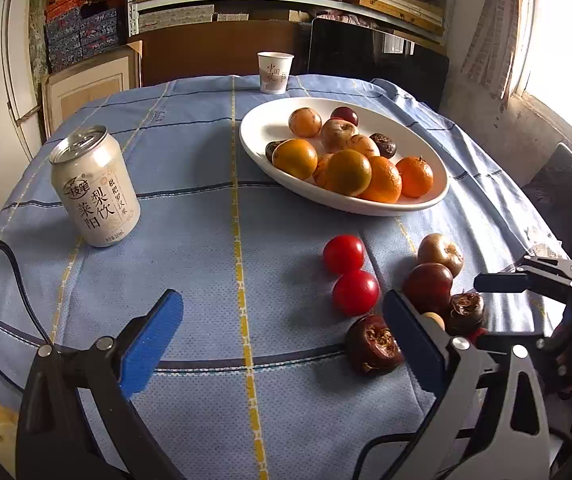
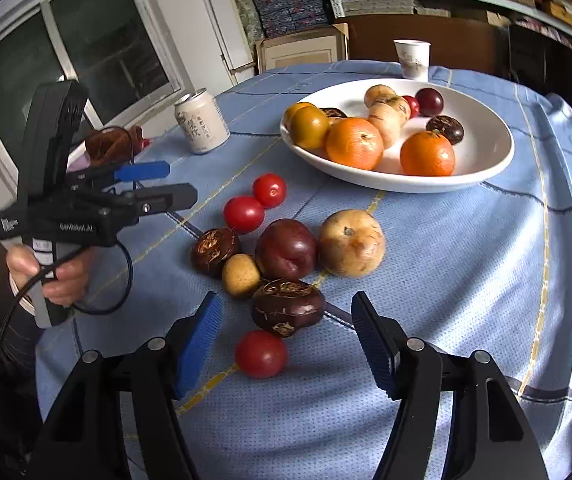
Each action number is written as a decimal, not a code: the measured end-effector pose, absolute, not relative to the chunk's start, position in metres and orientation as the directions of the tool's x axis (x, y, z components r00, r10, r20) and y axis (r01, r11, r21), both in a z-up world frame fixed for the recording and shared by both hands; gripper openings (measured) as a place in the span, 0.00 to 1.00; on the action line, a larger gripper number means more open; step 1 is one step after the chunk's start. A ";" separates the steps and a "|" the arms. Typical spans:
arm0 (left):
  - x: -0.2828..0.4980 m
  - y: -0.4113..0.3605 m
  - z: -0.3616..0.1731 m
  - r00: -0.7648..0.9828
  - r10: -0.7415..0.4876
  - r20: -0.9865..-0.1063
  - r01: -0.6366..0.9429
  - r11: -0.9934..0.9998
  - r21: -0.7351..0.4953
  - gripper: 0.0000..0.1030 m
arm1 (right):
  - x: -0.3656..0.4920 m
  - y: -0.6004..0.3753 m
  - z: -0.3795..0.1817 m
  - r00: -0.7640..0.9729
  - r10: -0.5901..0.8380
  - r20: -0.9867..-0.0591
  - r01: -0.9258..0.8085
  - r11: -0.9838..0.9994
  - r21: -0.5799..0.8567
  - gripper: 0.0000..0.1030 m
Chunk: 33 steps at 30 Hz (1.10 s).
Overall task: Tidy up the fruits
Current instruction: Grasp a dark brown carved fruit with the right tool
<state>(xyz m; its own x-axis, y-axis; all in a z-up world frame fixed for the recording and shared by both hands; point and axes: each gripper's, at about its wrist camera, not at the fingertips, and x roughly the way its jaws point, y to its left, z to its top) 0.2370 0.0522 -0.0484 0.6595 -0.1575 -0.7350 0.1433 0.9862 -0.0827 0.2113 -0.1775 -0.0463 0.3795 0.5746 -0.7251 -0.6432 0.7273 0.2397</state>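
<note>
While loose fruit waits on the blue checked tablecloth (image 2: 466,280), I judge I'm mid-sort, choosing the next piece for the white oval plate (image 2: 498,160); my right gripper (image 2: 286,340), half-spread and empty, tilts down over the wrinkled dark-brown fruit (image 2: 288,306); my left gripper (image 1: 282,336) gapes wide, empty; next, I straddle and squeeze.

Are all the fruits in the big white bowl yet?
Not yet. Many already sit in the white bowl. Both grippers are open and empty. Eight fruits still lie on the blue cloth, like the red tomato nearest the right gripper.
</note>
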 end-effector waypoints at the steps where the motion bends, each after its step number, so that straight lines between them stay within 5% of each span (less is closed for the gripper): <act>1: 0.237 0.053 -0.049 0.659 -0.159 -0.735 0.142 0.986 -0.086 0.95 | 0.210 -0.176 -0.047 0.381 0.571 -0.727 -0.648 0.726 0.230 0.66; 10: 0.236 0.055 -0.050 0.660 -0.147 -0.737 0.129 0.988 -0.081 0.95 | 0.213 -0.175 -0.051 0.369 0.564 -0.739 -0.640 0.731 0.238 0.64; 21: 0.235 0.054 -0.050 0.663 -0.140 -0.736 0.129 0.989 -0.072 0.95 | 0.216 -0.172 -0.055 0.354 0.561 -0.748 -0.640 0.729 0.244 0.41; 31: 0.229 0.047 -0.051 0.650 -0.176 -0.739 0.191 0.979 -0.065 0.95 | 0.231 -0.216 -0.038 0.413 0.647 -0.641 -0.541 0.741 0.398 0.41; 32: 0.226 0.041 -0.051 0.653 -0.184 -0.734 0.219 0.974 -0.050 0.92 | 0.233 -0.219 -0.038 0.422 0.643 -0.639 -0.527 0.747 0.405 0.41; 33: 0.223 0.034 -0.051 0.651 -0.204 -0.731 0.262 0.964 -0.035 0.77 | 0.235 -0.223 -0.038 0.432 0.637 -0.638 -0.508 0.757 0.411 0.41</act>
<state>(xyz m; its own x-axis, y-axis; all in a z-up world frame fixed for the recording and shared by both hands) 0.2227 0.0344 -0.0506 0.6510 -0.2039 -0.7312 0.2624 0.9643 -0.0353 0.2349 -0.2229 -0.0379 0.4323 0.6369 -0.6384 -0.5082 0.7569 0.4110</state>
